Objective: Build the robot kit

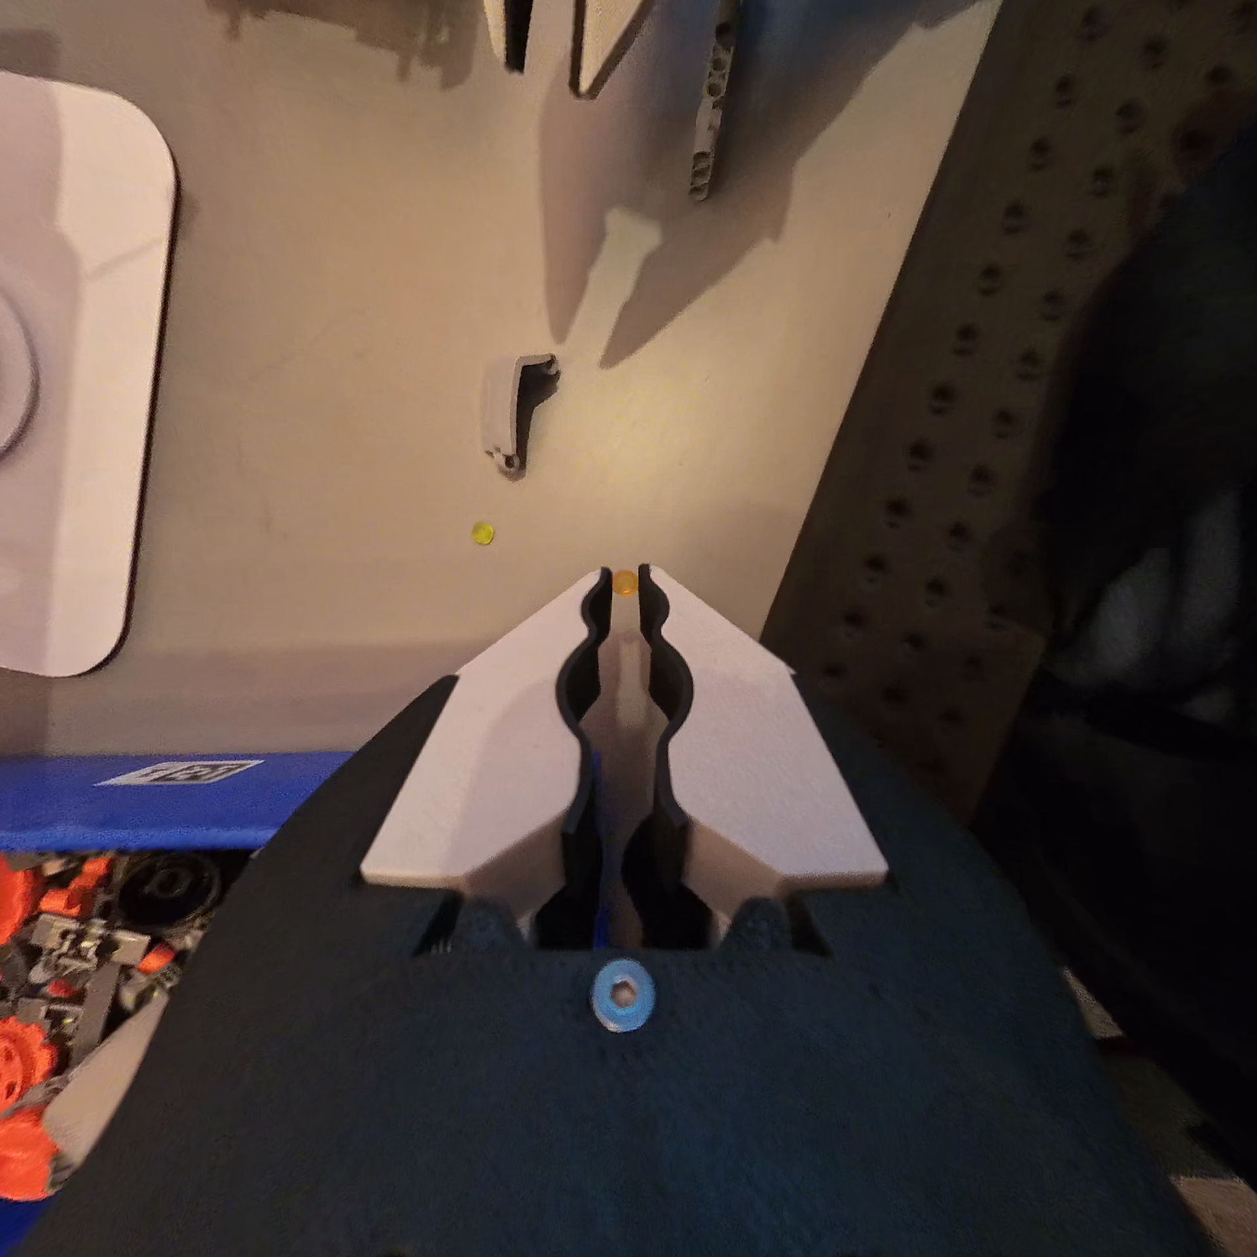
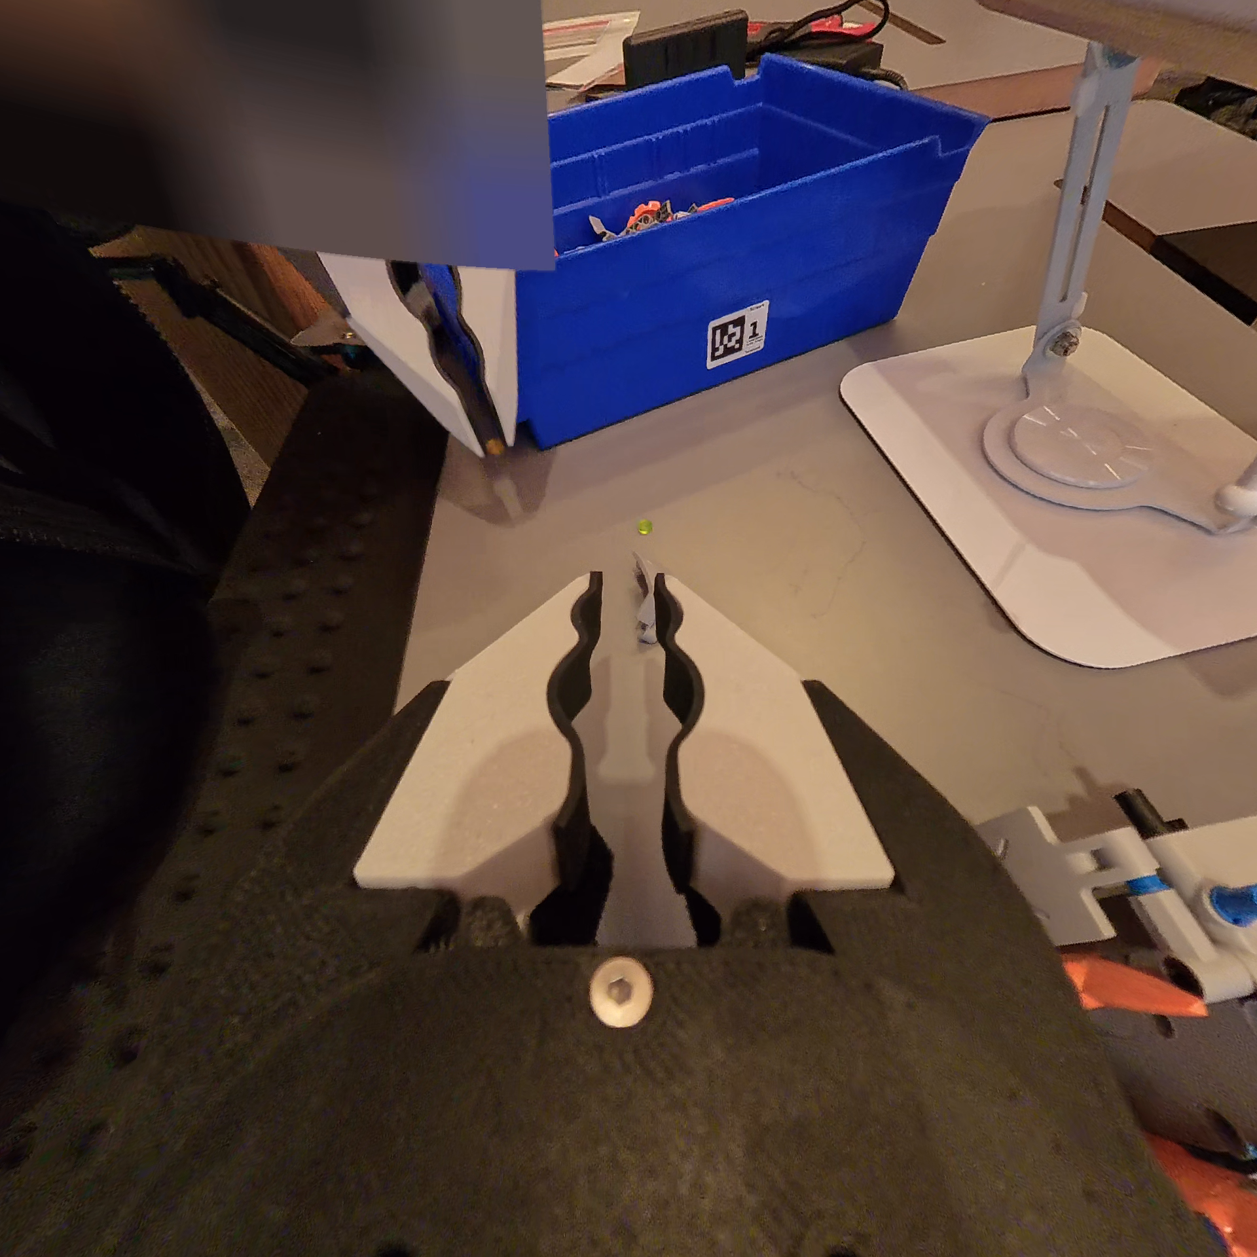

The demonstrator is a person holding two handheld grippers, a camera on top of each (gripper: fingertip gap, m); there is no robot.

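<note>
The orange stud point(image 1: 624, 583) sits pinched between the very tips of the left gripper point(image 1: 624, 578), just above the bench point(image 1: 340, 340); in the right wrist view it shows as a speck at the tip of that gripper point(image 2: 494, 447), near the blue bin point(image 2: 680, 326). So little is gripped that a slight twist could flick it out.

At its 10 o'clock lies a yellow stud point(image 1: 482, 532); at 11, a grey piece point(image 1: 513, 415). The right gripper point(image 2: 629, 578) has its fingers slightly apart around that grey piece point(image 2: 645, 605), touching the right finger only; nudged, it may skid away. A white stand base point(image 2: 1020, 510) lies at 2 o'clock.
</note>
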